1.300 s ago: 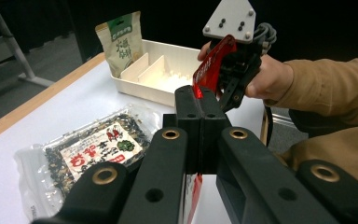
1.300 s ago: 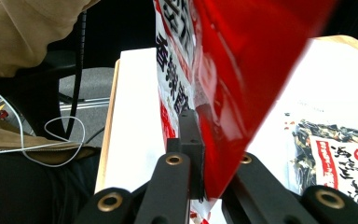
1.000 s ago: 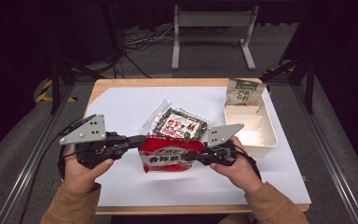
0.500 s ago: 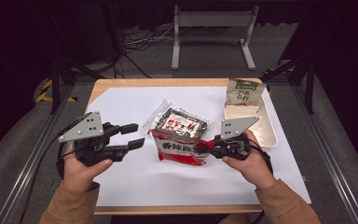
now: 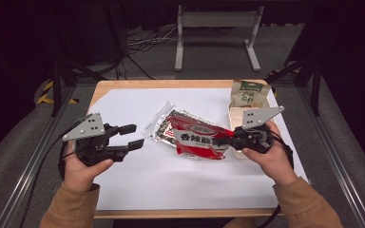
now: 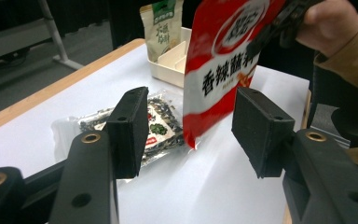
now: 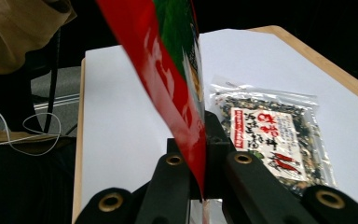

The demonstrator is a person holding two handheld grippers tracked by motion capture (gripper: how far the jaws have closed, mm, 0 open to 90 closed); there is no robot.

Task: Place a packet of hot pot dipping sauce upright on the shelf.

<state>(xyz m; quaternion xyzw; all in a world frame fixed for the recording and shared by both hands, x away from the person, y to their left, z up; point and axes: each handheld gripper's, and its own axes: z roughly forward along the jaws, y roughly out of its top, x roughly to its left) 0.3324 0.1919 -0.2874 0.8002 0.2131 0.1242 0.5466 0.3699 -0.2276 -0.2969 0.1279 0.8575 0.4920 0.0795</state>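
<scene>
— Where is the red snack bag (image 5: pixel 197 140) right now?

— Lifted off the table (image 5: pixel 123 102), over the white sheet toward its right edge. The right tool (image 5: pixel 231 140) has its jaws clamped tight on one end of the bag, and the bag hangs out from them toward the middle of the table.

— And the left tool (image 5: pixel 133 136)?

— Its jaws have just been opening; they stand apart with nothing between them. It sits near the left edge, well clear of the bag, pointing toward it.

— What lies under the bag?

— A clear packet of dark seaweed mix (image 5: pixel 164 124) flat on the sheet, partly beneath the bag's raised end.

— Anything by the far right corner?

— A white divided tray (image 6: pixel 175 58) with a green-topped pouch (image 5: pixel 248 93) standing at its far end; whether the pouch stands in a compartment or just behind it, I can't tell.
</scene>
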